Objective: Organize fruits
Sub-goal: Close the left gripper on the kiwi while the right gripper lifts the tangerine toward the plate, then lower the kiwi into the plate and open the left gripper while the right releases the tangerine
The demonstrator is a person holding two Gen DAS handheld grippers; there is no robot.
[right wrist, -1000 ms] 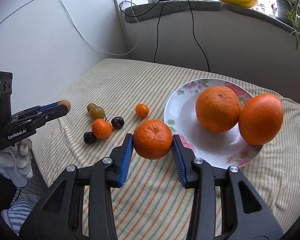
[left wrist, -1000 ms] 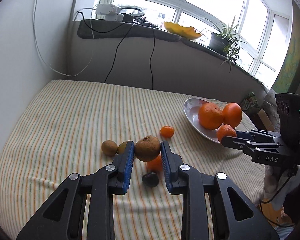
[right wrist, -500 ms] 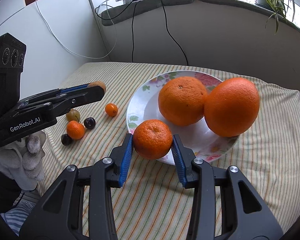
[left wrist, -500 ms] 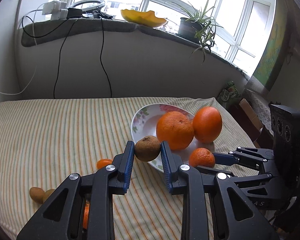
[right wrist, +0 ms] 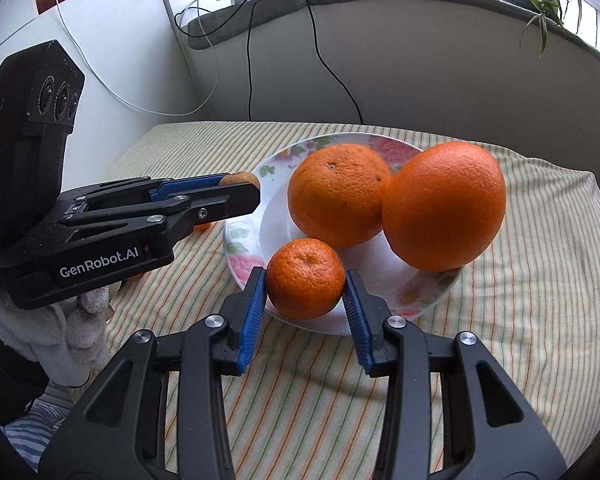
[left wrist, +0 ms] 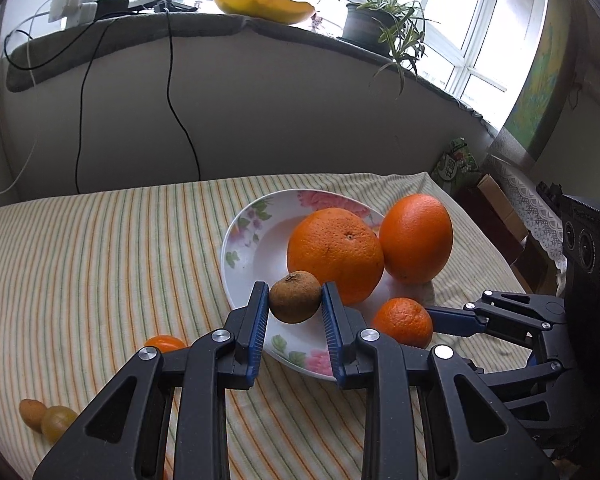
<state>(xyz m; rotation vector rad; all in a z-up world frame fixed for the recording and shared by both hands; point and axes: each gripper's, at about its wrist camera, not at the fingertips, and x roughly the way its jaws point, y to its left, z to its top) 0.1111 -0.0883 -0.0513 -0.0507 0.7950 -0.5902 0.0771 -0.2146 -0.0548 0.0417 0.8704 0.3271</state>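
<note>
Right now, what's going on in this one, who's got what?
A person is sorting fruit with two handheld grippers. The left gripper is shut on a small brown fruit, held over the near rim of the floral plate. The right gripper is shut on a tangerine at the plate's near edge. Two large oranges already sit on the plate. A few small fruits lie on the striped cloth.

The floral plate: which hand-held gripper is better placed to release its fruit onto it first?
Probably right: its hand-held gripper holds the mandarin low over the plate; the left's brown fruit seems higher.
</note>
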